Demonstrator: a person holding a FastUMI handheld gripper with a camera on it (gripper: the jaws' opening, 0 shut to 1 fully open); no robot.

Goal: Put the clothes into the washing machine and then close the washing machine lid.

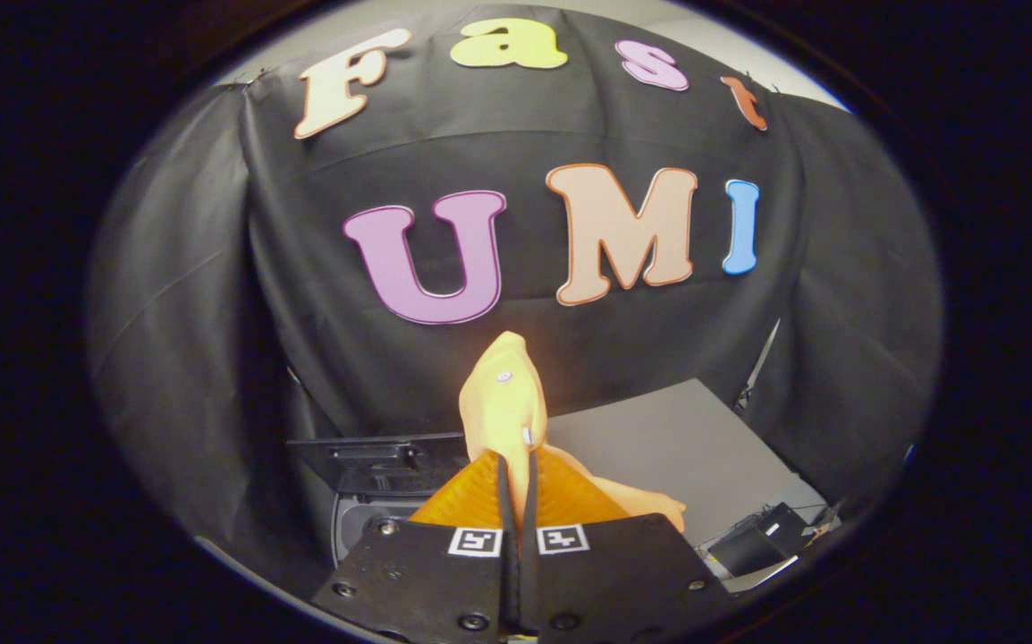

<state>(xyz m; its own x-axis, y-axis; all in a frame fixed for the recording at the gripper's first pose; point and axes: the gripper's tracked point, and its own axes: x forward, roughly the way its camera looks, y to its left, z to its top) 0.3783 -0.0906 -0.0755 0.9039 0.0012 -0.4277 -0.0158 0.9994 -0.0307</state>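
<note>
My gripper (516,483) is shut on an orange piece of clothing (505,402), which sticks up from between the fingers and also hangs off to the right of them (641,505). The garment is held in the air above the scene. Below and left of the fingers is the dark top of the washing machine (373,465), partly hidden by the gripper body. I cannot tell how its lid stands.
A grey flat surface (677,447) lies to the right beyond the fingers. A small black box (762,537) with cables sits at its near right corner. Black cloth walls (212,313) close off the back and both sides.
</note>
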